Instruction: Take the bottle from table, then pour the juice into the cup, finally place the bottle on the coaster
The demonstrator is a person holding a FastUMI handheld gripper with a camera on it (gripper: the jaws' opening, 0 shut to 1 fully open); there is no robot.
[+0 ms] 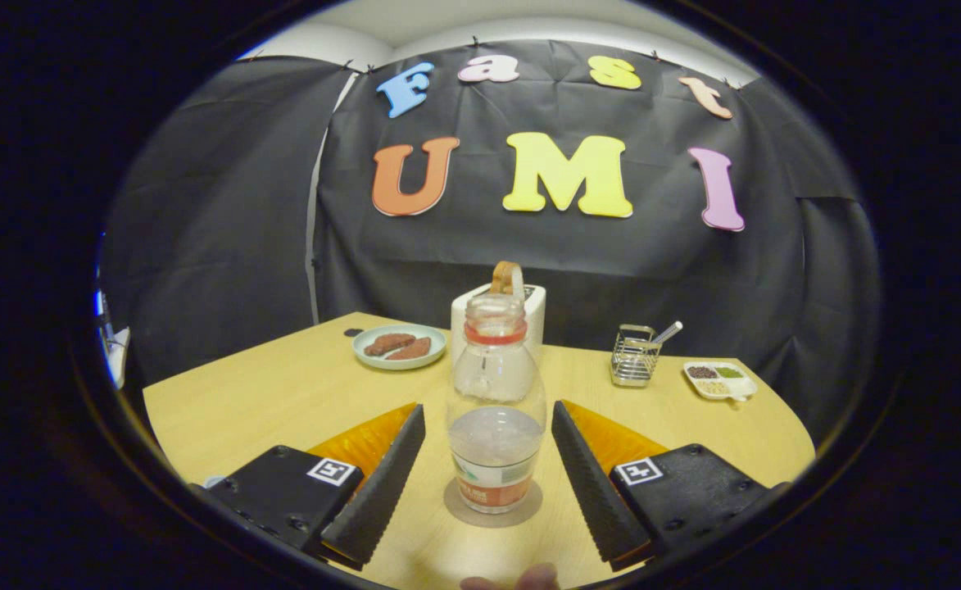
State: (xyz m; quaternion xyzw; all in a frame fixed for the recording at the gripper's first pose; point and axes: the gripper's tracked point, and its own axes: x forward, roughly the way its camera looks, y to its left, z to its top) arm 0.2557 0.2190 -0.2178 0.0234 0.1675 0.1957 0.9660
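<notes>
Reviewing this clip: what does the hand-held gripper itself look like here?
The hand-held gripper has two wedge-shaped fingers with ribbed inner faces, each on a black block bearing a square black-and-white marker. Amber translucent panels sit behind the fingers.

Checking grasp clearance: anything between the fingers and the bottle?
Nothing visible. The bottle stands upright on the coaster, between the open gripper's fingers, with bare gaps on both sides. The white box sits behind it.
</notes>
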